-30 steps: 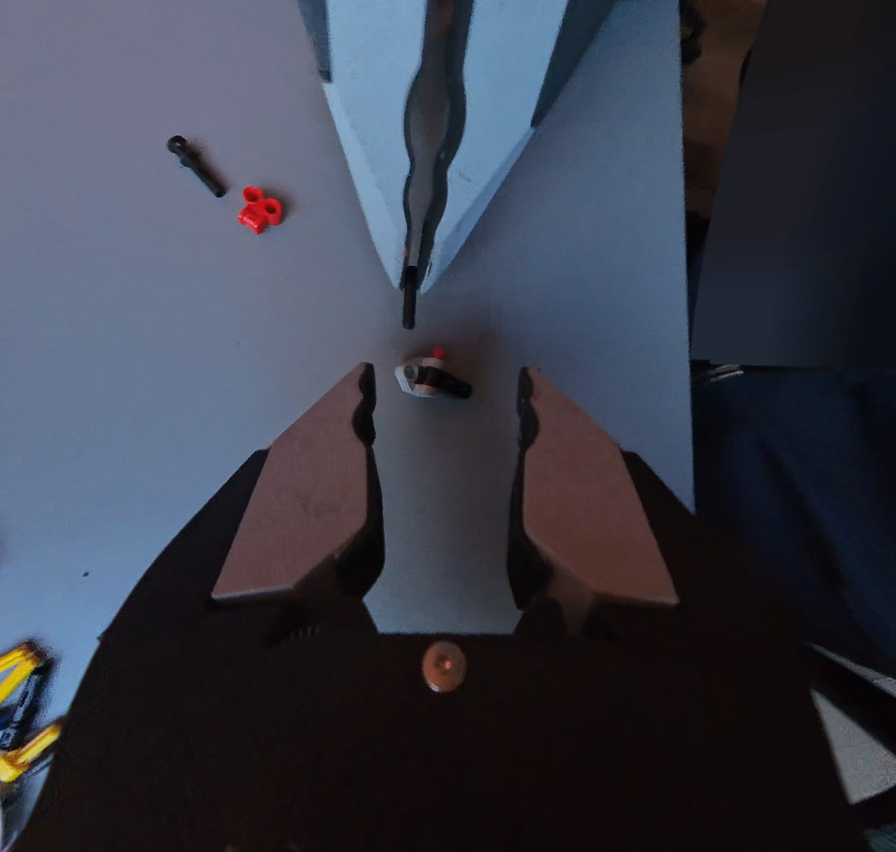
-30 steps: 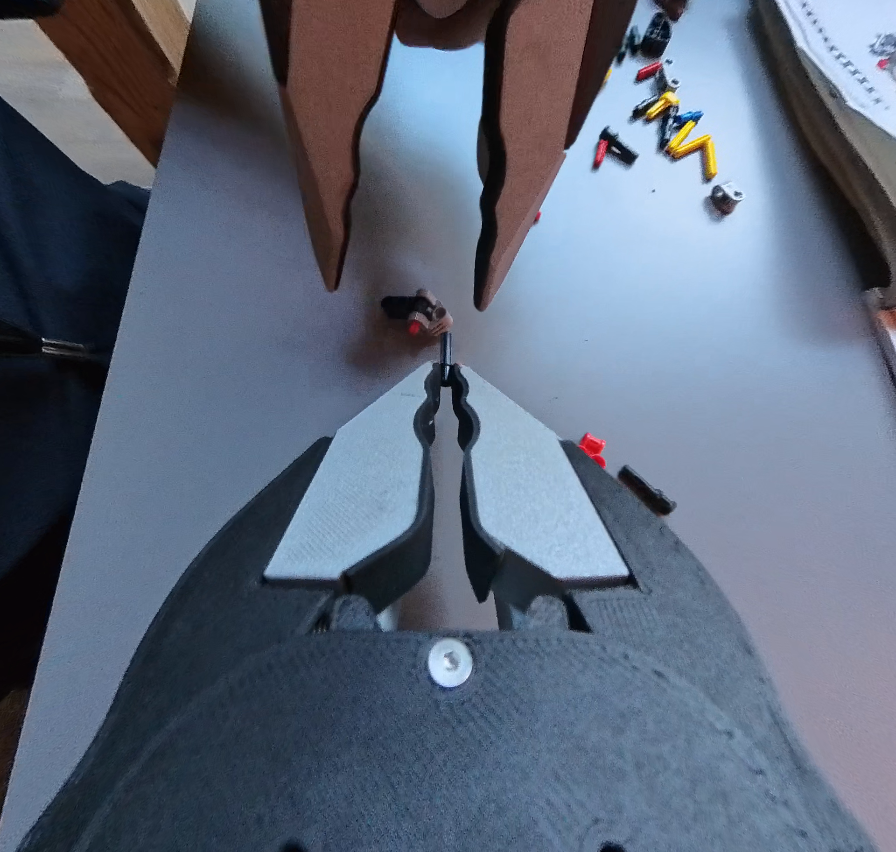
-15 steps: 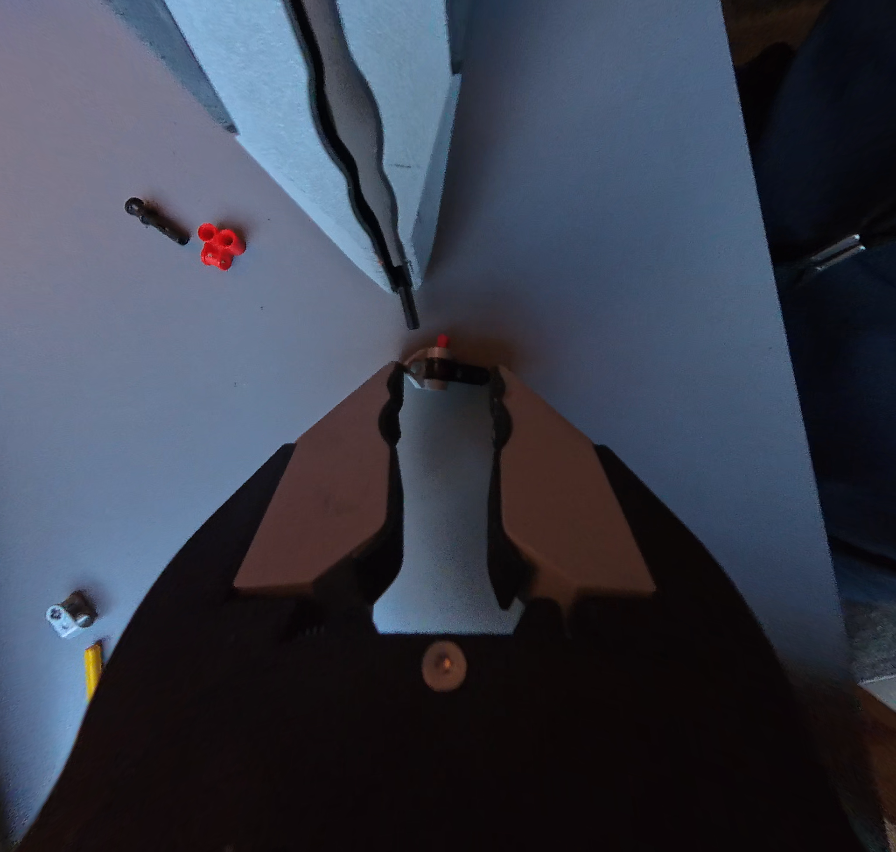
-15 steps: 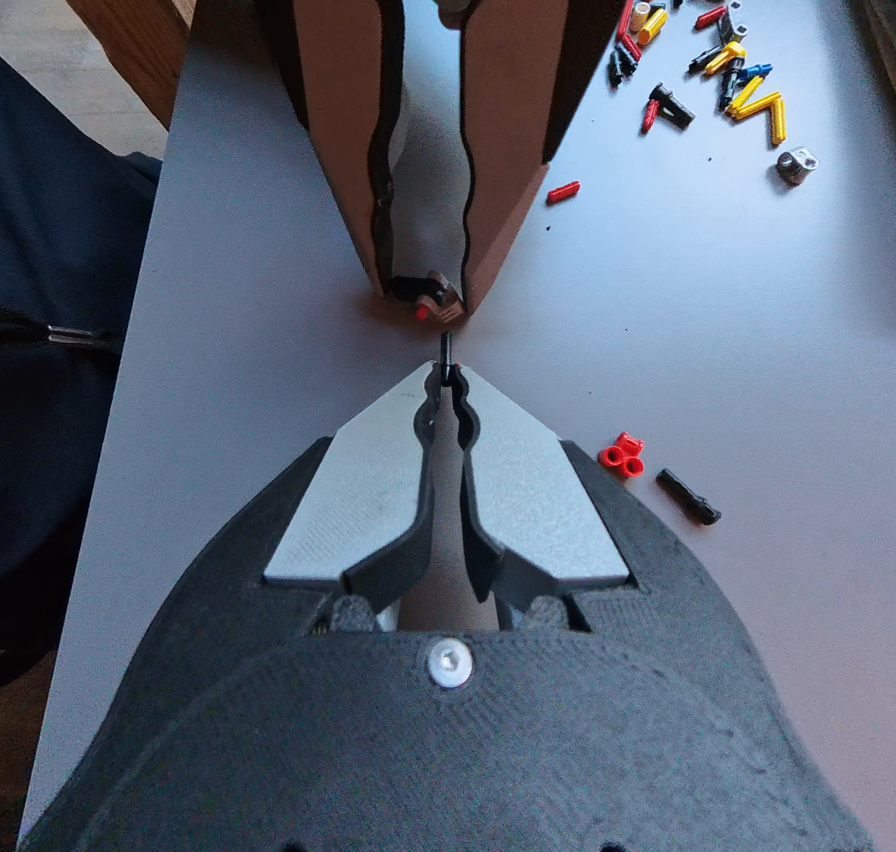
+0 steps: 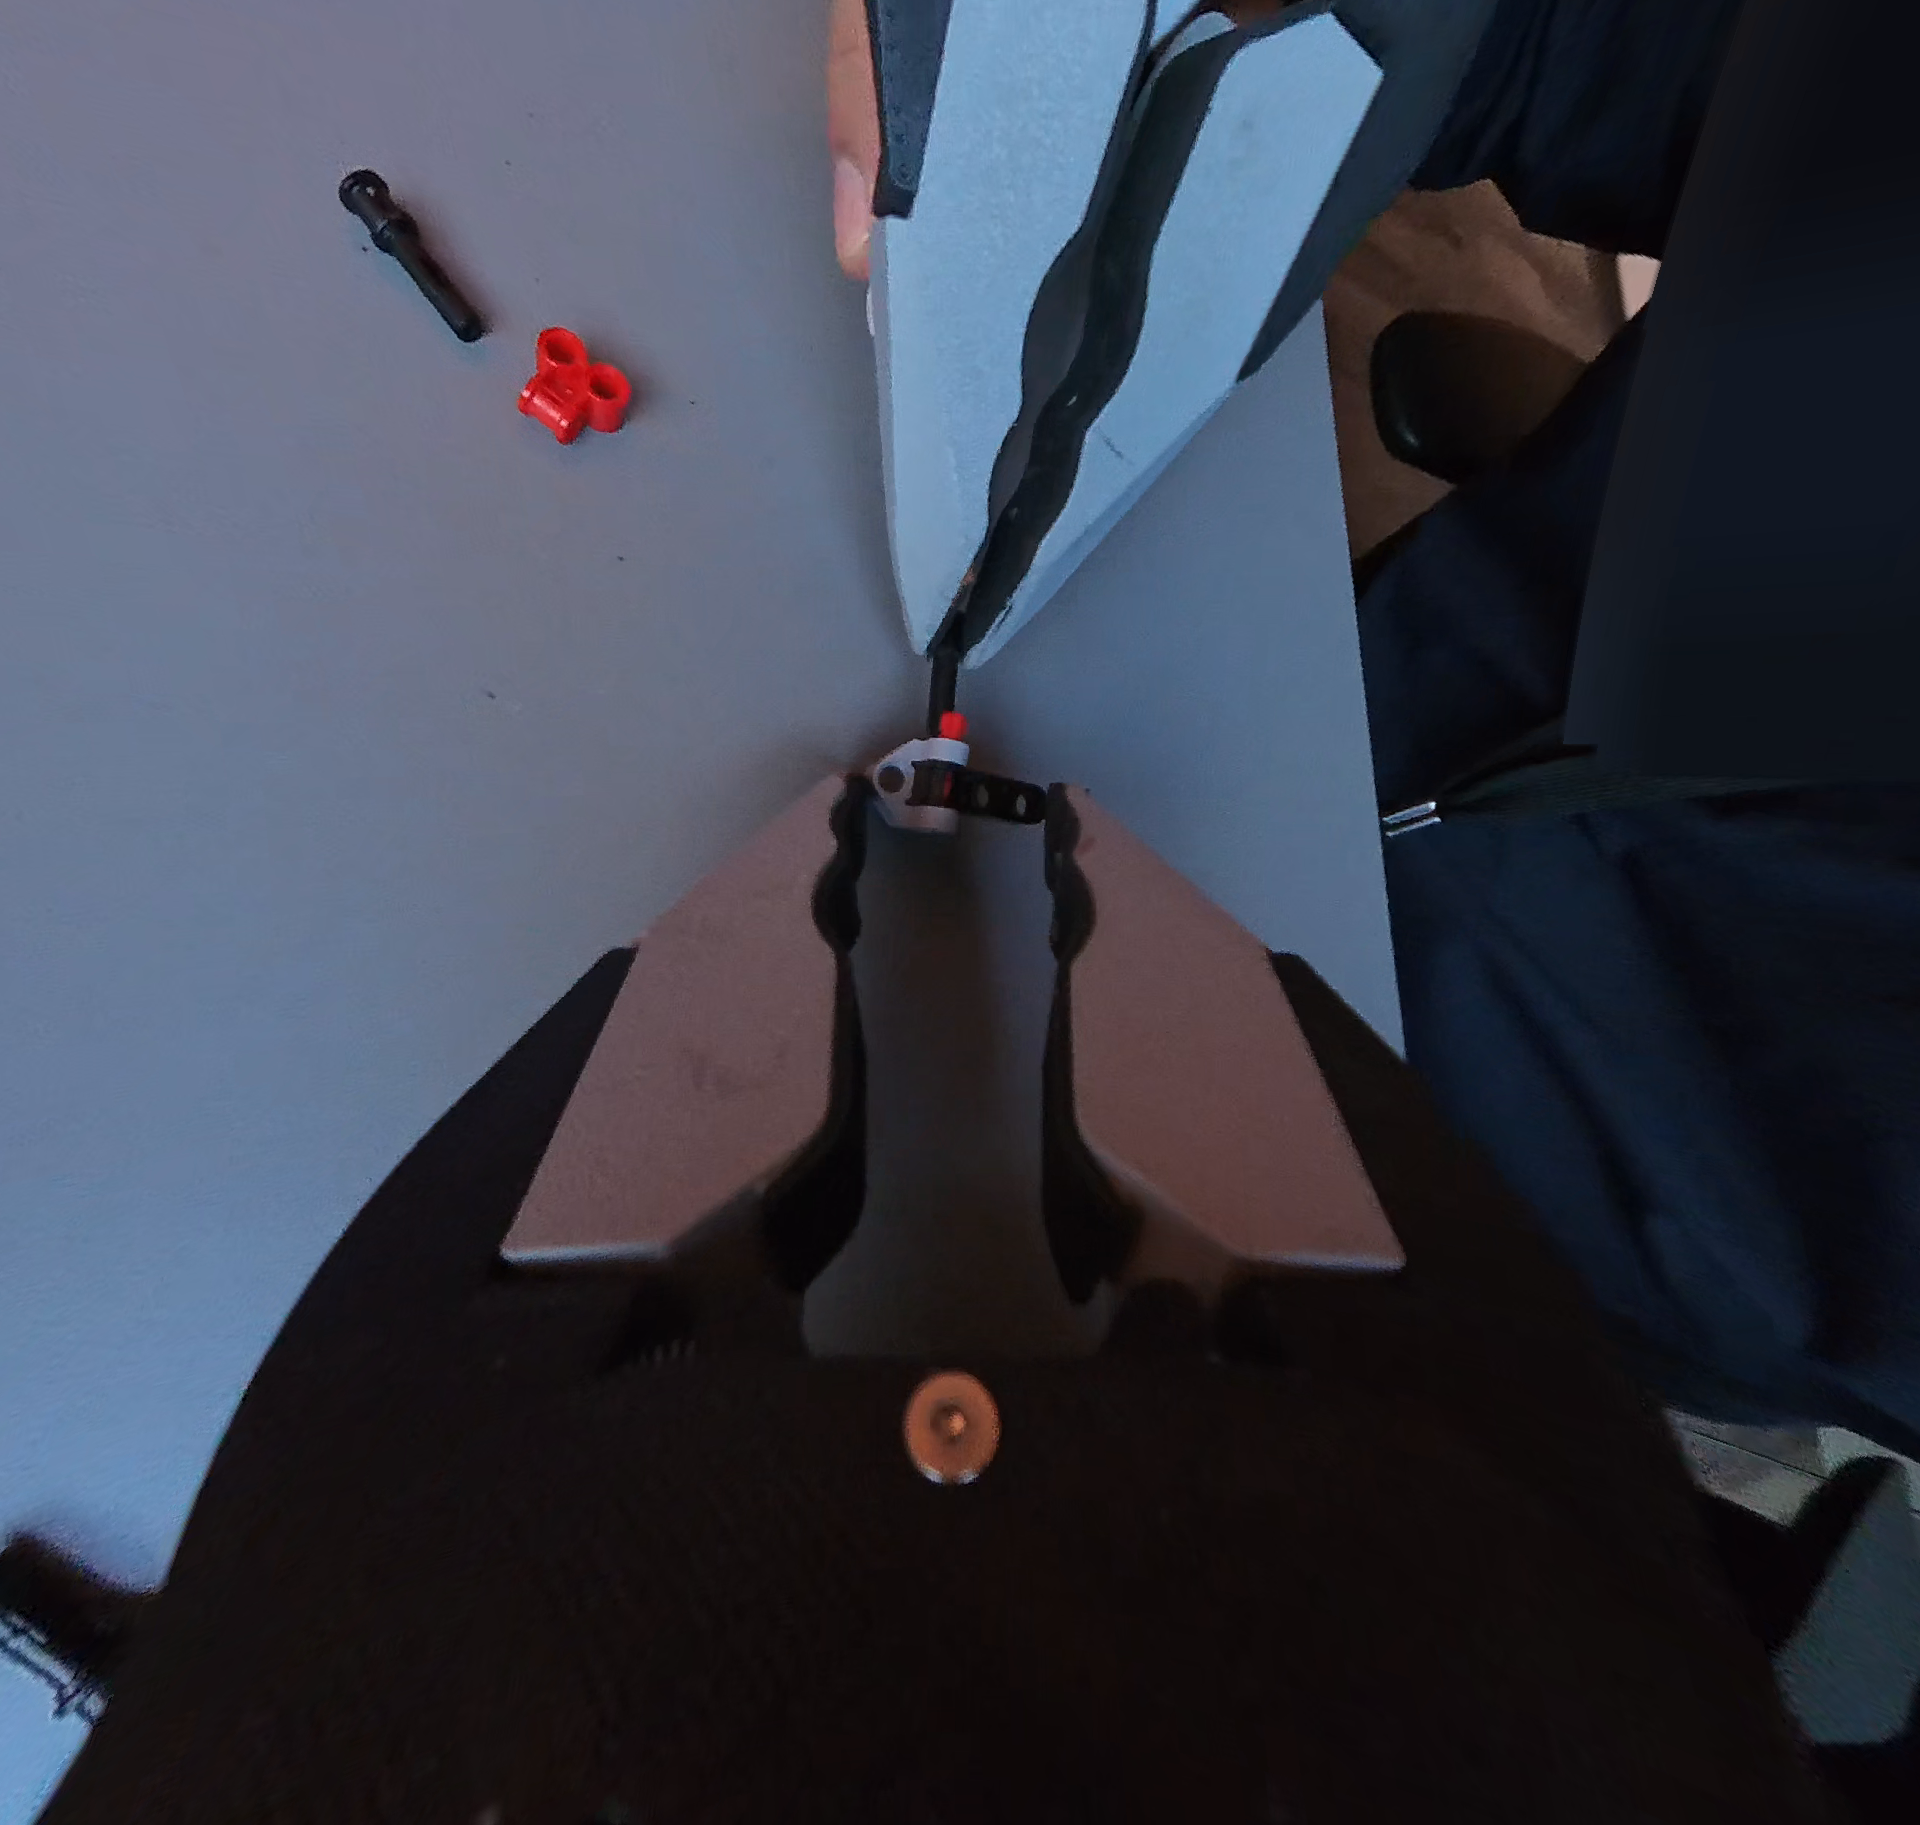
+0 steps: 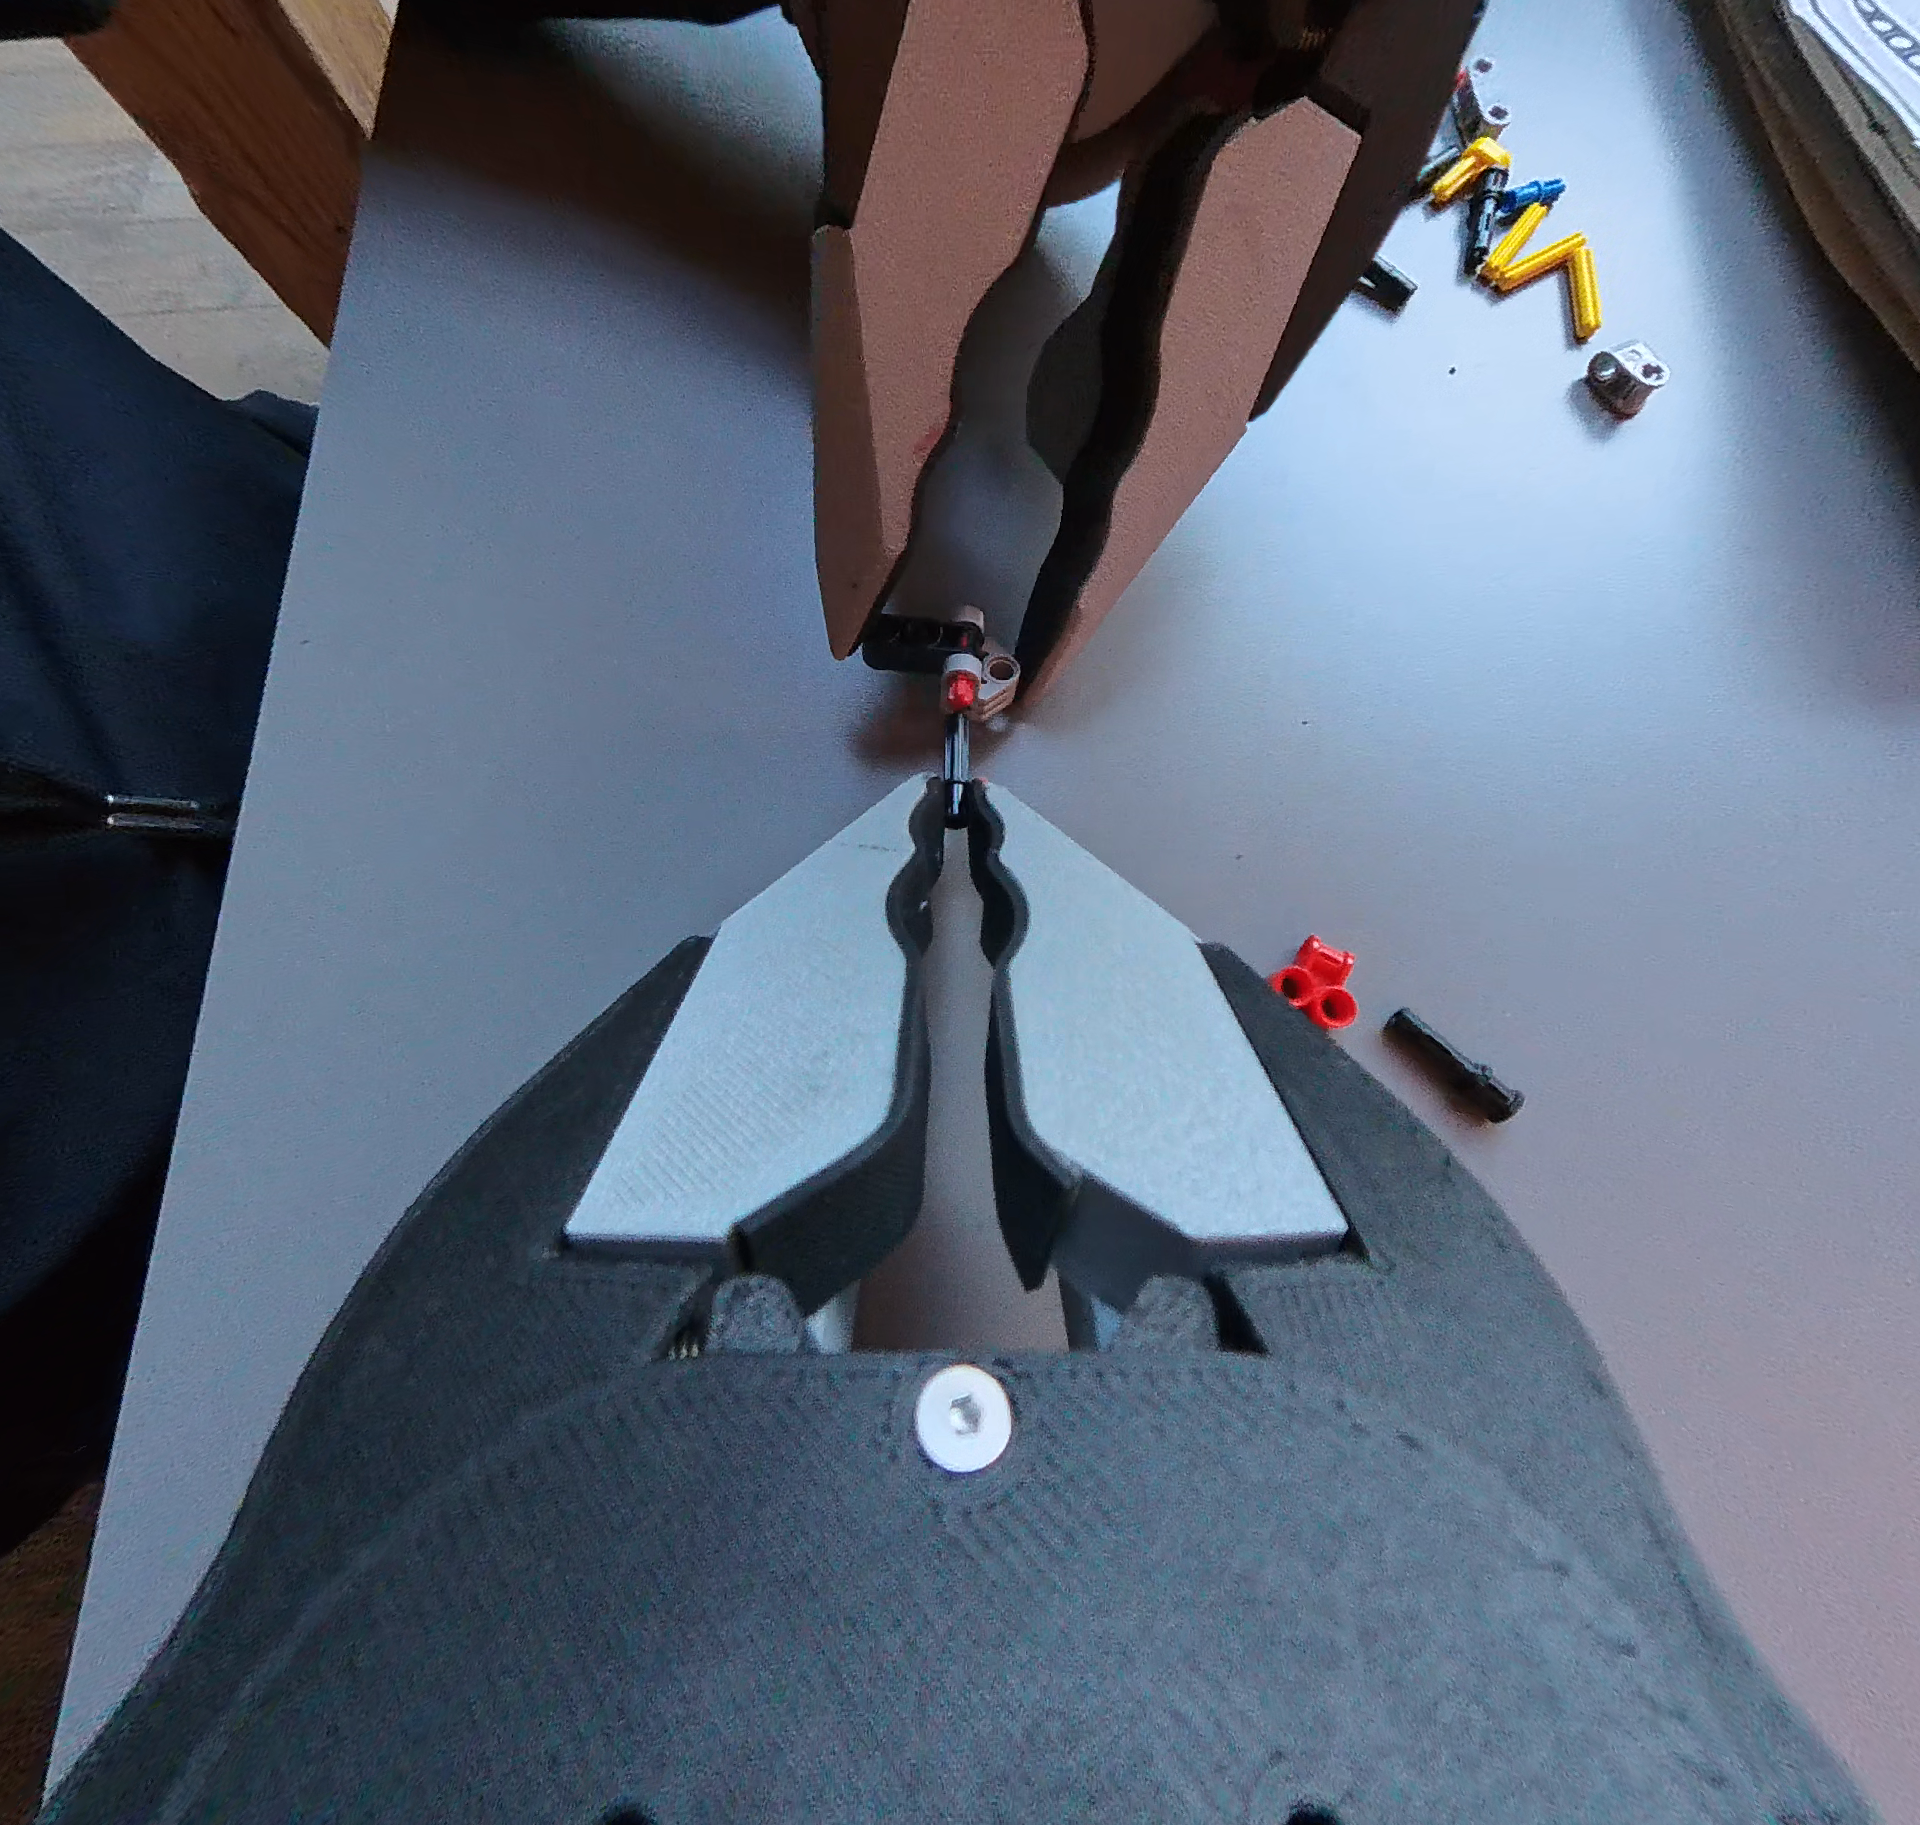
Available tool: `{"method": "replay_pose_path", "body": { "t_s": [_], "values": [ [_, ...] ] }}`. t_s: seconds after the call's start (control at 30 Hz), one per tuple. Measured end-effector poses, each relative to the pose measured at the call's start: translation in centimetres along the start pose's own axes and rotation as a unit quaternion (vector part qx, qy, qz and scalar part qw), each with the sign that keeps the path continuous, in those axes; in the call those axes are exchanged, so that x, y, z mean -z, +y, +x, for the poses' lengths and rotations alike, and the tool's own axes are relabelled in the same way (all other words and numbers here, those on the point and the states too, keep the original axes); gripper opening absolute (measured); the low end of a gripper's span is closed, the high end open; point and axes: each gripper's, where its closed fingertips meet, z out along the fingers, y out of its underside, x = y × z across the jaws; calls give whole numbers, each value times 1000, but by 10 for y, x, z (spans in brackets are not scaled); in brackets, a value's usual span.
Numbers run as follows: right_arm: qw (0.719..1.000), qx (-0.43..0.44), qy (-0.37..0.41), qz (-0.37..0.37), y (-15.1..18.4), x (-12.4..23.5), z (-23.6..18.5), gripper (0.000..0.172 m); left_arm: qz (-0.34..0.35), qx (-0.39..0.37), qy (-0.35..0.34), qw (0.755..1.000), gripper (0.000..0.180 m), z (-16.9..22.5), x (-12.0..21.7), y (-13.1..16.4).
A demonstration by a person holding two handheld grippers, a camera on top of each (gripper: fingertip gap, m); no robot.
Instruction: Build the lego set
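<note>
My left gripper (image 5: 951,799), with brown fingers, is shut on a small assembly (image 5: 935,786): a grey connector, a black beam and a red pin. One pad presses the grey connector and the other the beam's end, just over the grey table (image 5: 312,840). My right gripper (image 6: 953,799), with grey fingers, is shut on a thin black pin (image 6: 956,747) that sticks out forward. The pin's tip reaches the red pin end of the assembly (image 6: 951,658). The left gripper (image 6: 940,658) and the right gripper (image 5: 951,632) face each other tip to tip.
A red connector (image 5: 575,388) and a black pin (image 5: 410,253) lie loose on the table; they also show in the right wrist view, connector (image 6: 1314,980) and pin (image 6: 1455,1063). A pile of small pieces (image 6: 1507,237) and a grey connector (image 6: 1626,378) lie at the far right, by papers (image 6: 1818,61). The table edge and a person's dark trousers (image 6: 104,632) are close. The grippers are tip to tip, or close to it.
My left jaws went from wide open around the assembly to shut on it. The right gripper's black pin has drawn closer, up to the assembly's red pin end.
</note>
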Motion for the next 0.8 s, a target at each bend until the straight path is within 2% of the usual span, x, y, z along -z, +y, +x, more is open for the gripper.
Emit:
{"method": "replay_pose_path", "body": {
  "t_s": [0.27, 0.47, 0.8],
  "values": [
    [1000, 7, 4, -2, 0, -1, 0, 1, -19, 48, 10, 999, 32, 1, -1, -2],
    [1000, 10, 7, 8, 1, -1, 1, 1, -37, 73, -9, 997, 32, 0, -2, -3],
    [997, 68, 41, -13, 10, -6, -2, 0, -65, 11, -107, 992, 32, -1, -7, -1]
  ]
}}
